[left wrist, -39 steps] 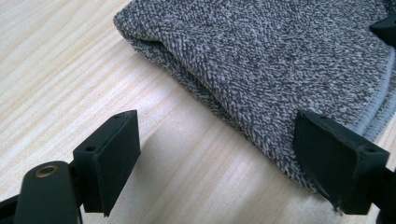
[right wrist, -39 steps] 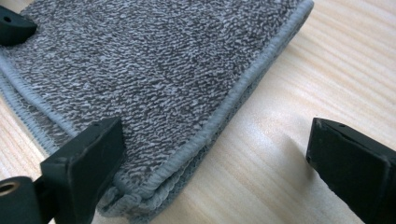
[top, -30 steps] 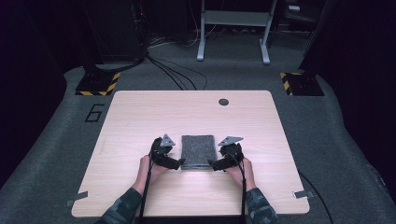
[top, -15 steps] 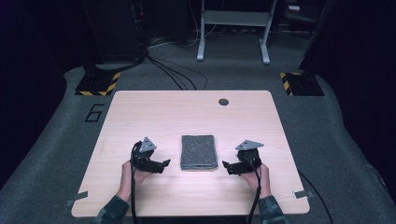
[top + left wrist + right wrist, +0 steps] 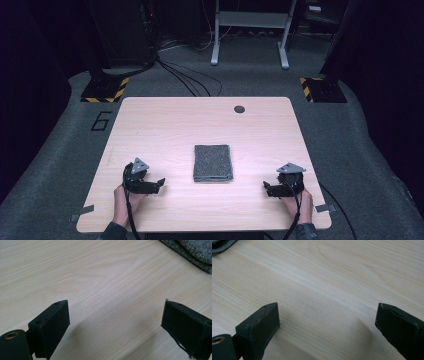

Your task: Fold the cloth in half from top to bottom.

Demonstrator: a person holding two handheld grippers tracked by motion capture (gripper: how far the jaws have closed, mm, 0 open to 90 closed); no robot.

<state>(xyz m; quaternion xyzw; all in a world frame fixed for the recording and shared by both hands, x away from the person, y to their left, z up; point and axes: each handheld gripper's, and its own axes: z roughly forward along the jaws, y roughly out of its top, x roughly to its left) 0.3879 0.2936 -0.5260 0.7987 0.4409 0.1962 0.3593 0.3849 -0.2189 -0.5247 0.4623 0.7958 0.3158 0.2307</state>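
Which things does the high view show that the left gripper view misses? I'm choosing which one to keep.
High view alone: the whole folded cloth lying flat mid-table, the left gripper and right gripper either side of it and apart from it, both hands, the grommet hole, and the floor with cables. Left gripper view alone: its jaws standing wide apart with nothing between them, and the wood grain up close. Both: the table and the cloth, just a corner at the left gripper view's upper right.
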